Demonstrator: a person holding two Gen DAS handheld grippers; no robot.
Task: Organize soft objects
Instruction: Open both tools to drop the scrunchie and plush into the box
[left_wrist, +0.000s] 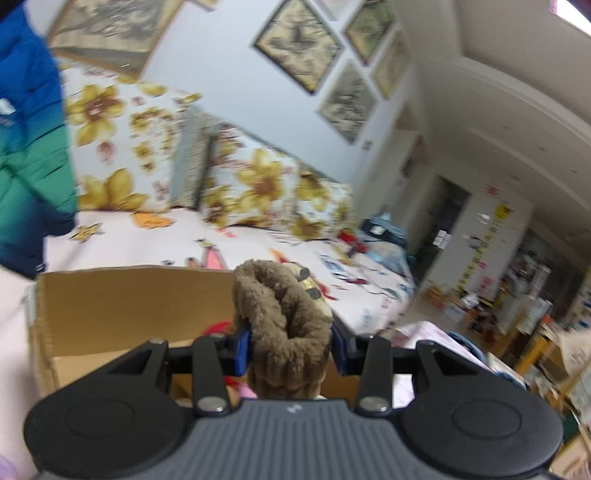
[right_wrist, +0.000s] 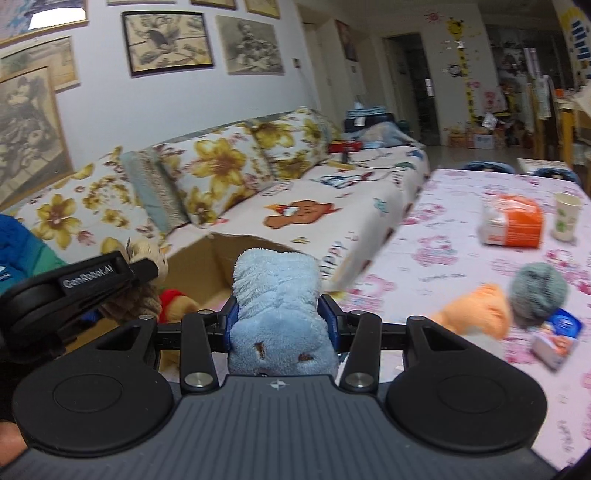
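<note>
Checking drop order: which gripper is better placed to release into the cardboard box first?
Left, probably: the left gripper, shut on the brown plush, hangs over the cardboard box; the right gripper, holding the blue plush, sits nearer the table.

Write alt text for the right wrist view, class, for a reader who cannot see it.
The right gripper clamps a fluffy light-blue plush toy above an open brown cardboard box beside a floral sofa. To the right, a pink-patterned table holds an orange plush and a grey plush.
</note>
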